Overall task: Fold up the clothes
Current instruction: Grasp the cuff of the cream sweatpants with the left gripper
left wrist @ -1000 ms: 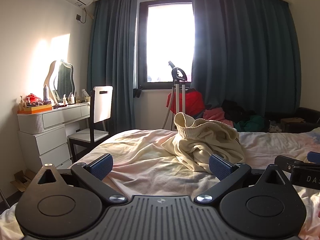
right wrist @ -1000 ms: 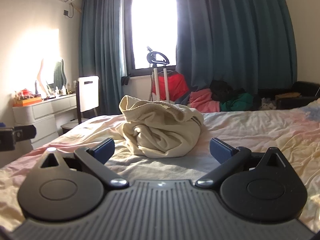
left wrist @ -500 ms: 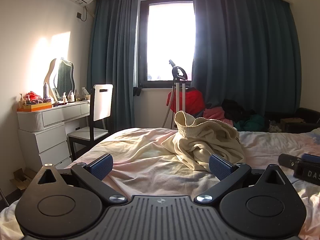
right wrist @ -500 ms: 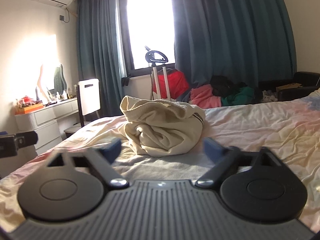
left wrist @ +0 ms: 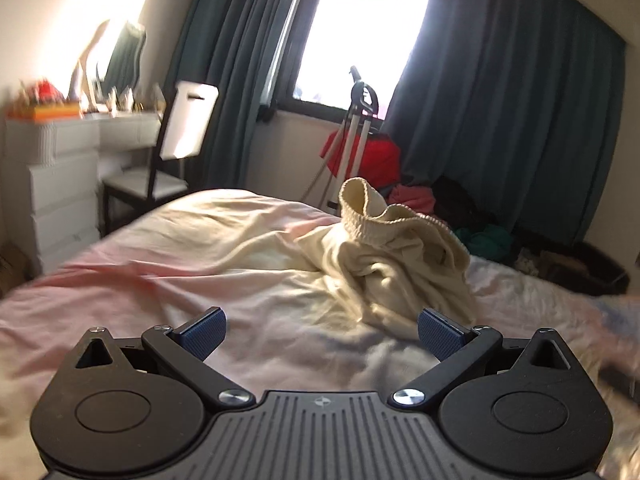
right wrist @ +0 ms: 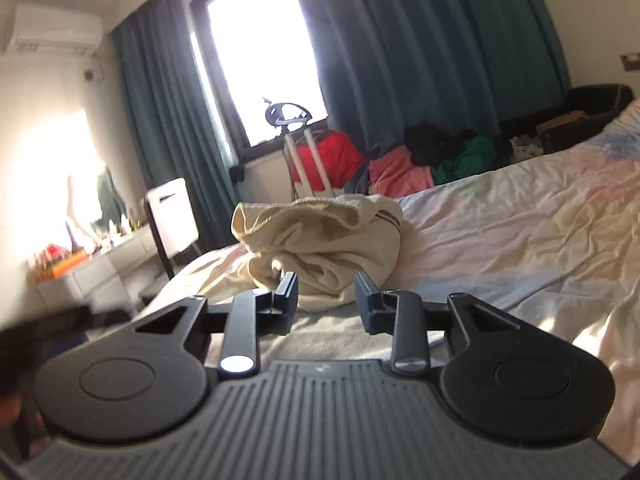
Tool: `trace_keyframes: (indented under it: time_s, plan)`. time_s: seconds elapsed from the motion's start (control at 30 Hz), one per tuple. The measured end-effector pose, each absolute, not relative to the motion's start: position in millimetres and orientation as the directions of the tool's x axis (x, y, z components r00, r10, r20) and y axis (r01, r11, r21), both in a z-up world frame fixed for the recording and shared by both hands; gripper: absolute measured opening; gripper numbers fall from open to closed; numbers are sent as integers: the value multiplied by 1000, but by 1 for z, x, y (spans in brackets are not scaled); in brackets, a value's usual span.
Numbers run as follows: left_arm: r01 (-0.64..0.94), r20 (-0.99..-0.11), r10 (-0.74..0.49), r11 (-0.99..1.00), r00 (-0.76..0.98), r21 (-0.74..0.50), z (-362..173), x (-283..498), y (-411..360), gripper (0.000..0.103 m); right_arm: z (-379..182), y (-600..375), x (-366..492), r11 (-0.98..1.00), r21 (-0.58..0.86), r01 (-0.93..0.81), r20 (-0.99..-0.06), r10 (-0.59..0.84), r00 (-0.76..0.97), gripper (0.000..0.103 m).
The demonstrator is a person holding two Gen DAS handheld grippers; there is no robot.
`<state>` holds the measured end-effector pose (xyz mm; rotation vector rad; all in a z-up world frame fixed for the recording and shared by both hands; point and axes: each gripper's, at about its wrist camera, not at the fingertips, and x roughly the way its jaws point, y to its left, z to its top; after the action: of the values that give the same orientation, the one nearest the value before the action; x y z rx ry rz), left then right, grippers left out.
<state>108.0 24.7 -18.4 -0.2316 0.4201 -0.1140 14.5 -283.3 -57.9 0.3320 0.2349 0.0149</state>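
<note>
You are at the start of the job: 1 cream garment point(left wrist: 400, 264) sits in a crumpled heap on the bed point(left wrist: 200, 264), near the middle of the mattress and closer to the far edge by the window than to you. Its ribbed hem stands up at the top of the heap, and nothing has been spread or folded yet.

You hold 2 grippers. Your left gripper point(left wrist: 320, 330) hangs above the sheet with its jaws spread wide and nothing between them; the heap lies just beyond its right pad. Your right gripper point(right wrist: 326, 302) points at the near foot of the heap, and its jaws are closing. The cloth shows in the gap just past the pads, but I see no pad pressing on it, so it grips nothing for now.

The step in hand looks like the first pick-up. Next, you probably need to pinch an edge, ideally the ribbed hem, lift, and shake the garment flat on the open sheet at the near edge before any fold.

Beyond the bed: 1 white chair point(left wrist: 176, 152) and 1 pile of coloured clothes point(right wrist: 432, 160) on the floor.
</note>
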Motion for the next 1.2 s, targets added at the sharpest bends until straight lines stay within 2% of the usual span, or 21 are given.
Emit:
trace_keyframes:
  time_s: [0.23,0.43,0.53,0.57,0.6,0.63,0.73,0.77,0.87,1.03,1.2]
  plan:
    - [25,-420,-235,894,877,-447,-24,264,0,103,-75,-286,48,944,330,19,-238,64,969,36]
    - [-55,-428,-236,822,873,-567,-32,386,-19,102,-116,-301,85,948,313,56,-266,31,963,36]
    - [-101,-454,-219,807,864,-581,-37,428,-23,93,-138,-313,108,929,359,88,-319,34,947,36]
    - [-106,-457,-221,803,862,-587,-38,439,-24,84,-145,-314,113,927,362,93,-328,33,944,36]
    - [-100,-455,-226,803,861,-587,-39,447,-26,69,-151,-315,118,926,365,98,-337,33,941,36]
    - [-86,-456,-237,808,858,-582,-40,452,-28,61,-157,-316,123,924,367,103,-345,33,938,36]
    - [-50,-464,-241,846,852,-530,-37,456,-34,38,-168,-317,132,921,373,112,-368,36,929,36]
    - [-41,-464,-243,852,852,-522,-35,453,-33,27,-170,-318,134,918,380,113,-369,39,929,36]
    - [-3,-433,-268,847,861,-532,-25,434,-26,17,-172,-318,134,916,385,108,-357,40,933,36]
    - [149,-329,-316,883,890,-446,18,350,-26,16,-165,-316,123,921,375,104,-320,24,947,37]
    - [247,-272,-367,887,890,-389,46,247,-16,15,-142,-315,102,927,363,96,-267,4,964,37]
